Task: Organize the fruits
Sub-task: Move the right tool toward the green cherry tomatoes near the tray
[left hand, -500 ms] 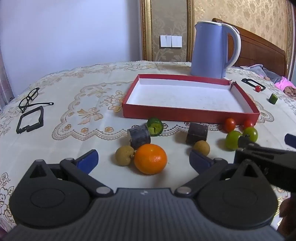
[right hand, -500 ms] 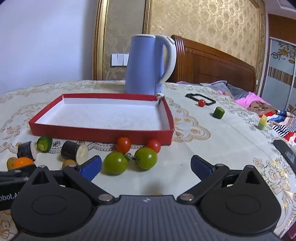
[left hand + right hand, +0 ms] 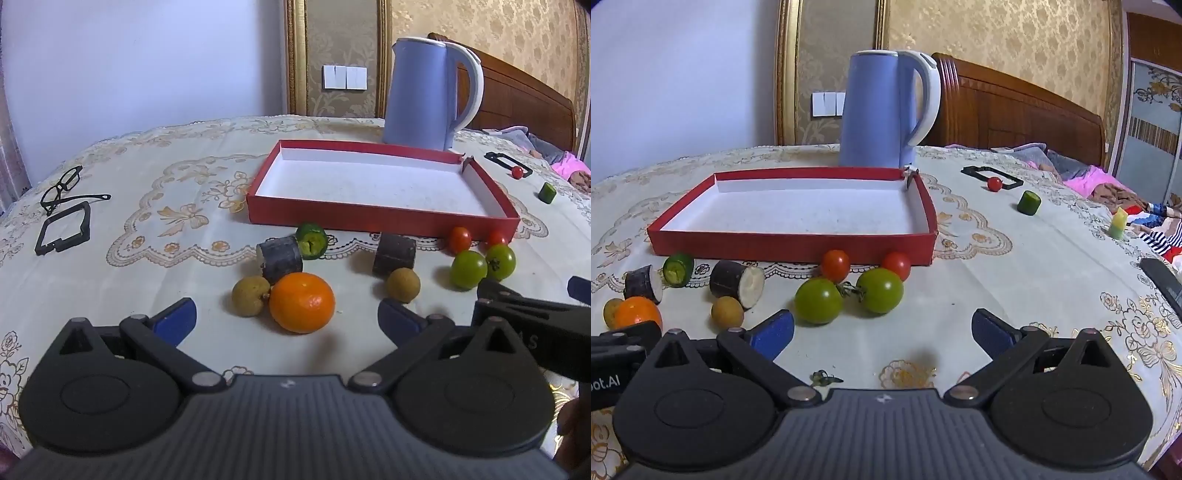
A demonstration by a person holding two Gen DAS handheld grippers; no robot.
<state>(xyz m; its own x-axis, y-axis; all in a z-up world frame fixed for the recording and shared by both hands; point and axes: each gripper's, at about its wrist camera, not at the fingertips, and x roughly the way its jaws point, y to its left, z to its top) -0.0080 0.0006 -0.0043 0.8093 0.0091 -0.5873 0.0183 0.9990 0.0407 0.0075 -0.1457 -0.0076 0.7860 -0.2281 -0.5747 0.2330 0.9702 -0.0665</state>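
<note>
Nothing's in the shallow red cardboard tray yet, so this looks like the very start, lining up for first picks. Left gripper is spread wide and empty, with the round orange tangerine sitting right between its blue pads on the tablecloth. Right gripper is spread and empty too, facing the two joined green tomatoes just short of the tray. Next I'd guess left eases forward and squeezes gently, since round fruit rolls.

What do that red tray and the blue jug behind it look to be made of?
The red tray looks like cardboard: thin matte walls, white papery inside, one torn far corner. The blue jug looks like smooth plastic with a soft sheen and a white moulded handle; a metal lining cannot be ruled out.
</note>
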